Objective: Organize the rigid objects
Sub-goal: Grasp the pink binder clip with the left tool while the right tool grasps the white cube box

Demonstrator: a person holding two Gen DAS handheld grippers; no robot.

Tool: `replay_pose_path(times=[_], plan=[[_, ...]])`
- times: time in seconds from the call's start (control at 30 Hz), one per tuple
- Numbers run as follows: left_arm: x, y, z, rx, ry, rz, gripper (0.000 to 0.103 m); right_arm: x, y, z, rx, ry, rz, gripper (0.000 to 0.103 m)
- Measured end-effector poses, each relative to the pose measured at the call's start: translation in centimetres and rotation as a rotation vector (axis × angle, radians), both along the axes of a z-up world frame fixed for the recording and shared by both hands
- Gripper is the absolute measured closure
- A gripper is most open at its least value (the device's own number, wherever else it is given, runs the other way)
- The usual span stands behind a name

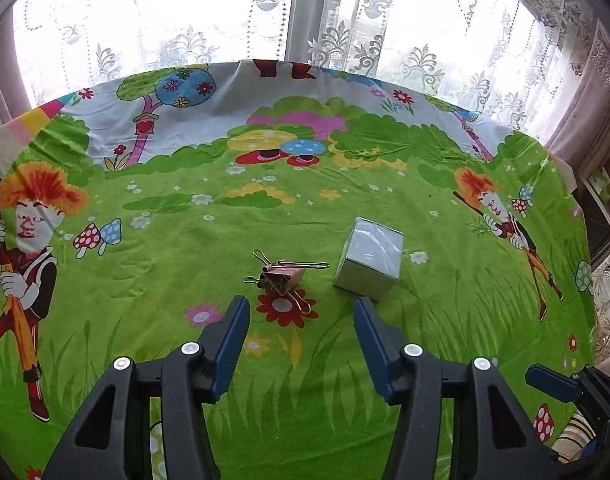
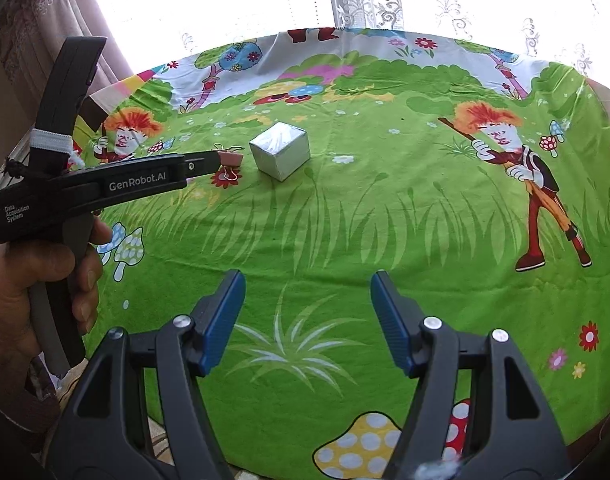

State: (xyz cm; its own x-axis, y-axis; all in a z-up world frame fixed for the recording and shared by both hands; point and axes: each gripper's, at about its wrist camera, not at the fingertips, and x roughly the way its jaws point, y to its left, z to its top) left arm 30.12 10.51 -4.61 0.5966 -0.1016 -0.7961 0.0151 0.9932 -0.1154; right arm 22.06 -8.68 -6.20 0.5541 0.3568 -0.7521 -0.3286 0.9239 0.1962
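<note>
Worktop: one worktop (image 1: 345, 360), covered by a bright green cloth (image 1: 185, 240) with cartoon figures, flowers and mushrooms printed on it.
Box: one silver box (image 1: 368, 261), shaped like a cube, stands on the cloth near the middle of the worktop; nothing touches it.
Clips: pink binder clips (image 1: 283, 278) with thin wire handles lie in a small heap just beside the box, on its left as the left camera sees it. There seem to be two of them, but I cannot count them with certainty because they lie across each other.
Left claw: one left claw (image 1: 301, 308), its two blue pads apart and nothing between them. It hangs above the cloth close to the clips and the box, but does not touch them.
Right claw: one right claw (image 2: 307, 280), its two blue pads also apart and empty. It is over bare cloth, well apart from the box and the clips.
Hand: one hand (image 2: 29, 276) is visible in the right camera, holding the black handle of the left tool.
Window: behind the worktop there is one bright window with a white lace curtain (image 1: 345, 20).
</note>
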Motion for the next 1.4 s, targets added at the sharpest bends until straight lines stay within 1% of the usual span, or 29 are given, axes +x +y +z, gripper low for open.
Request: replay_pose_path(times=[0.1, 0.17, 0.23, 0.37, 0.4, 0.43, 0.47, 0.5, 0.53, 0.63, 0.73, 0.87, 0.93, 0.97, 1.1, 1.2, 1.4], plan=[[1.1, 0.0, -0.9, 0.033, 0.015, -0.007, 0.049, 0.1, 0.0, -0.3, 0.007, 0.007, 0.005, 0.034], [1.5, 0.0, -0.9, 0.047, 0.007, -0.01, 0.05, 0.3, -0.1, -0.4, 0.013, 0.013, 0.004, 0.034], [2.1, -0.3, -1.2, 0.062, 0.02, -0.019, 0.05, 0.4, -0.3, -0.6, 0.019, 0.02, 0.001, 0.034], [3.0, -0.5, -1.5, 0.059, 0.024, -0.026, 0.055, 0.5, -0.3, -0.7, 0.022, 0.026, 0.0, 0.034], [3.2, -0.5, -1.5, 0.061, 0.024, -0.026, 0.058, 0.5, -0.3, -0.7, 0.021, 0.026, 0.0, 0.034], [3.3, -0.5, -1.6, 0.063, 0.027, -0.025, 0.068, 0.5, -0.3, -0.7, 0.022, 0.026, -0.002, 0.034], [3.4, -0.5, -1.7, 0.062, 0.033, -0.025, 0.073, 0.6, -0.3, -0.8, 0.023, 0.026, -0.004, 0.034], [3.4, -0.5, -1.8, 0.053, 0.038, -0.028, 0.08, 0.7, -0.3, -0.7, 0.024, 0.026, -0.007, 0.034], [3.4, -0.5, -1.8, 0.048, 0.039, -0.031, 0.081, 0.7, -0.3, -0.7, 0.023, 0.026, -0.008, 0.034], [3.0, -0.8, -1.9, 0.042, 0.035, -0.034, 0.081, 1.1, -0.1, -0.6, 0.021, 0.028, -0.005, 0.034], [2.6, -0.8, -1.9, 0.024, 0.034, -0.022, 0.081, 1.7, 0.3, 0.0, 0.0, 0.004, 0.003, 0.034], [1.5, -0.5, -1.7, 0.02, 0.031, 0.001, 0.082, 3.0, 0.9, 1.2, -0.001, -0.027, 0.022, 0.027], [0.9, 0.1, -1.6, 0.004, 0.031, 0.023, 0.082, 4.1, 1.5, 1.8, -0.01, -0.046, 0.044, 0.025], [0.5, 0.4, -1.5, 0.005, 0.031, 0.035, 0.082, 4.7, 1.8, 2.0, -0.017, -0.051, 0.057, 0.023], [-1.3, 1.9, -0.9, 0.022, 0.018, 0.092, 0.082, 7.6, 2.9, 2.5, -0.052, -0.071, 0.109, 0.023], [-2.8, 2.7, -0.2, 0.03, 0.001, 0.127, 0.082, 9.8, 4.2, 2.6, -0.099, -0.084, 0.159, 0.023], [-5.4, 3.5, 0.8, 0.024, -0.019, 0.17, 0.082, 12.2, 8.6, 1.5, -0.218, -0.121, 0.355, 0.023]])
